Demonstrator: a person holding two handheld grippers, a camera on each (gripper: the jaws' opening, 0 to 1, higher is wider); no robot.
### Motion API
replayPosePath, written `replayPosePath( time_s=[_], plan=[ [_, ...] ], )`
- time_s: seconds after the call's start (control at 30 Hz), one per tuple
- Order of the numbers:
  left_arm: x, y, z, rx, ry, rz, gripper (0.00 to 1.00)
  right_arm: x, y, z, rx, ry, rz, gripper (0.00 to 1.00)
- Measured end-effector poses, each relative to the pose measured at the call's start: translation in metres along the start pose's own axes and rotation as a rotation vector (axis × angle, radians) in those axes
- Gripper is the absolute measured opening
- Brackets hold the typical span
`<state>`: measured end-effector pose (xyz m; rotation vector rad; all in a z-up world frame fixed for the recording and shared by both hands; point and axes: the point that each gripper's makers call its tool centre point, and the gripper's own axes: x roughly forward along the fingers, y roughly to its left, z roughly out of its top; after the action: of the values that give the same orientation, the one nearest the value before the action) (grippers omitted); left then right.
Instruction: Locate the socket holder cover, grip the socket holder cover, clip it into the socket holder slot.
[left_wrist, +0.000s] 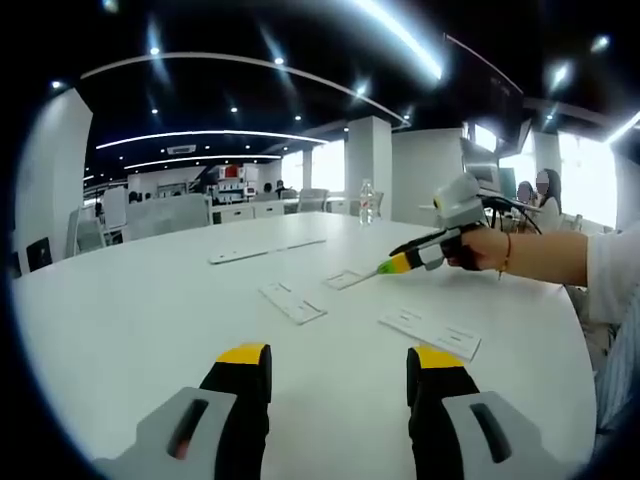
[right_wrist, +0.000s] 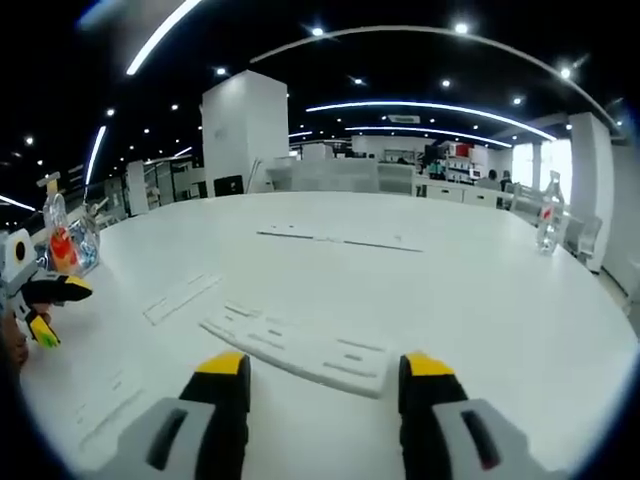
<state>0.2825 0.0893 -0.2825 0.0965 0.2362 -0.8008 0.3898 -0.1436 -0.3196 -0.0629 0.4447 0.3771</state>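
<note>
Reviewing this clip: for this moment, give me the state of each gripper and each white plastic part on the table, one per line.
Left gripper: open, holding nothing, above the table.
Right gripper: open, holding nothing, aimed at the nearest white part.
Nearest white part: lying flat on the table, ungripped.
Flat white pieces: lying loose and separate on the table.
Long white strip: lying flat, farther back.
Water bottle: upright at the far edge.

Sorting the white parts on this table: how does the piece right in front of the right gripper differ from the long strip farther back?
The near piece is wider and blockier, with raised sections; the long strip is thin and flat. The near piece lies just ahead of the open right gripper; the strip lies across the table's middle. Both are white and lie flat.
</note>
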Motion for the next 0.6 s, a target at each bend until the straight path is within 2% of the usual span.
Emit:
replayPosePath(
  time_s=[0.6],
  plan=[
    [-0.0006,0.0001,-0.001,0.001,0.0,0.001,0.54,0.0013,0.0072,-0.0012,-0.009,0.005,0.014,0.6]
  ],
)
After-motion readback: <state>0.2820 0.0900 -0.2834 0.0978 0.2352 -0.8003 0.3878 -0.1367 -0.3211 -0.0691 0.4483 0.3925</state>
